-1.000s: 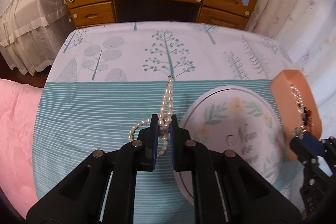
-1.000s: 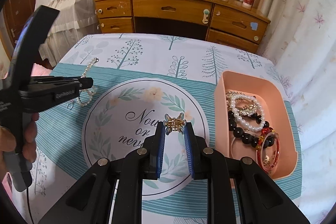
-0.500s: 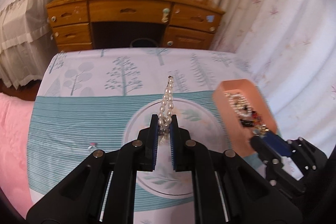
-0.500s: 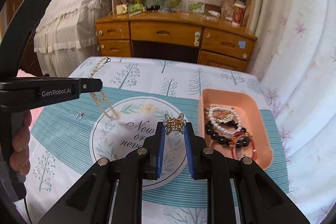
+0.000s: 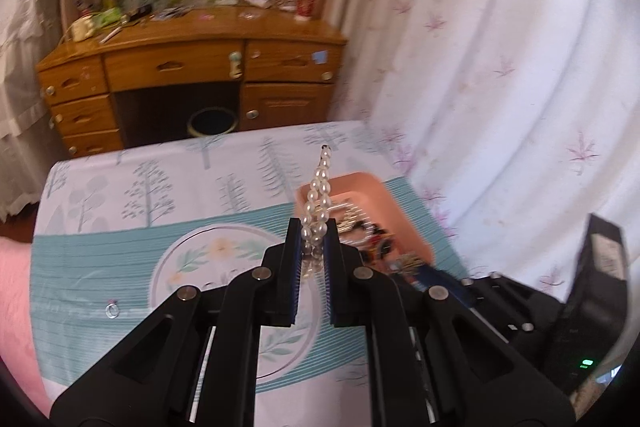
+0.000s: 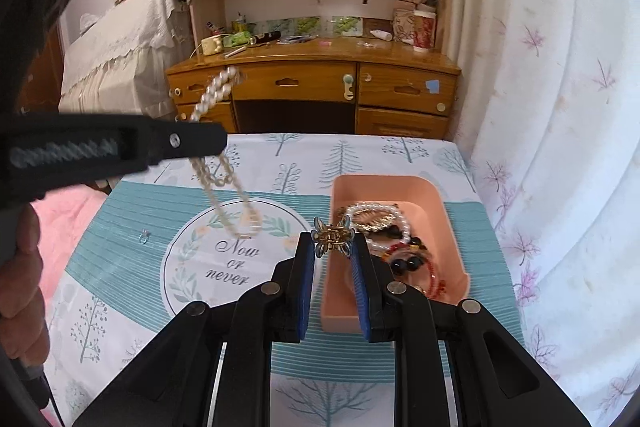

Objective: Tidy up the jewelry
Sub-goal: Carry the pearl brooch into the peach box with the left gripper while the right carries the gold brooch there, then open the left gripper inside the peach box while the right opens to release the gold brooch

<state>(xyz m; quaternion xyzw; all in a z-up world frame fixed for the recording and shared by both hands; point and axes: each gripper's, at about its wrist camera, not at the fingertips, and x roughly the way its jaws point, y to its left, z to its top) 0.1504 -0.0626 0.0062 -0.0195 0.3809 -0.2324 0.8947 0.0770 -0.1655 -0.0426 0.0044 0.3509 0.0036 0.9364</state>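
Over the tree-print tablecloth (image 6: 380,155), the left claw (image 5: 313,243) grips one pearl necklace (image 5: 318,195), the right claw (image 6: 333,247) one gold clip (image 6: 333,237).

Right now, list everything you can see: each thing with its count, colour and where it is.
pearl necklace: one, white, hanging from the left gripper above the cloth
hair clip: one, gold, pinched at the right gripper's tips
tray: one, pink, right side of the cloth, holding pearl, black and red bead bracelets
ring: one, small, silvery, lying on the teal stripes left of the round print
tablecloth: one, white and teal with tree prints and a round "Now or never" motif
desk: one, wooden, behind the table, cluttered top
curtain: white with pink leaves, on the right
left gripper: black, shut on the necklace
right gripper: black, shut on the clip
hand: one, holding the left gripper's handle
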